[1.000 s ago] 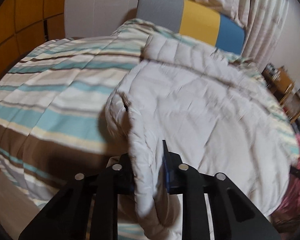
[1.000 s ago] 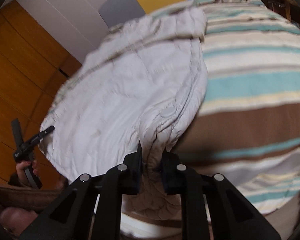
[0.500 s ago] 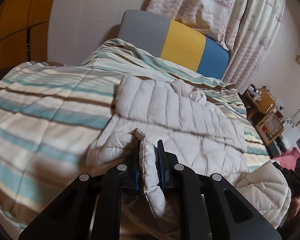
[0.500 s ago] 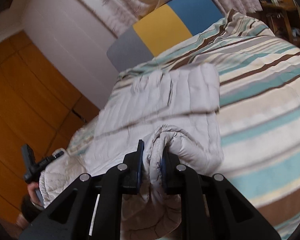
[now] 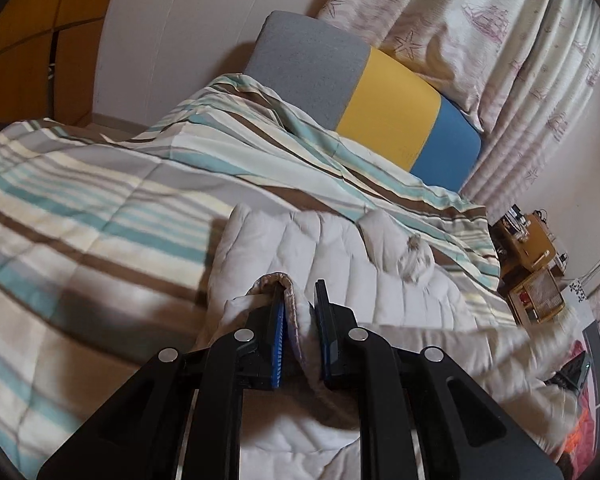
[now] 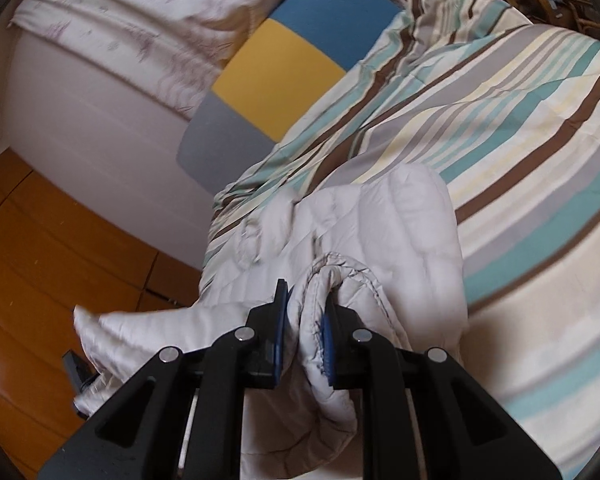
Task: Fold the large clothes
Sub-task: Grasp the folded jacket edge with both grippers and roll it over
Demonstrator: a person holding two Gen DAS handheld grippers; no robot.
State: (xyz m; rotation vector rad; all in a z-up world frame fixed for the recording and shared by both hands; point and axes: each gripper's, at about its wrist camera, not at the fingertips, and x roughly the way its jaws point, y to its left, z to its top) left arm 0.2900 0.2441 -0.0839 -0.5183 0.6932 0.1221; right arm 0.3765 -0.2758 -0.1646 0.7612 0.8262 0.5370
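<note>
Striped bedding (image 5: 100, 200) carries a quilted pale jacket (image 5: 340, 248), its near hem bunched and clamped in the left claw (image 5: 300, 300) and in the right claw (image 6: 306, 300), the rest spread flat ahead toward a grey-yellow-blue headboard (image 5: 384, 96).

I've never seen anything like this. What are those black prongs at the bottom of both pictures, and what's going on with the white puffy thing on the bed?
No robot here: a person holds a two-finger gripper in each hand, each with a camera looking along its fingers. One picture is from the left gripper, the other from the right gripper. A white quilted jacket lies on a striped bedspread, with a grey, yellow and blue headboard and curtains behind. Each gripper is shut on a bunched edge of the jacket, apparently to fold it.
</note>
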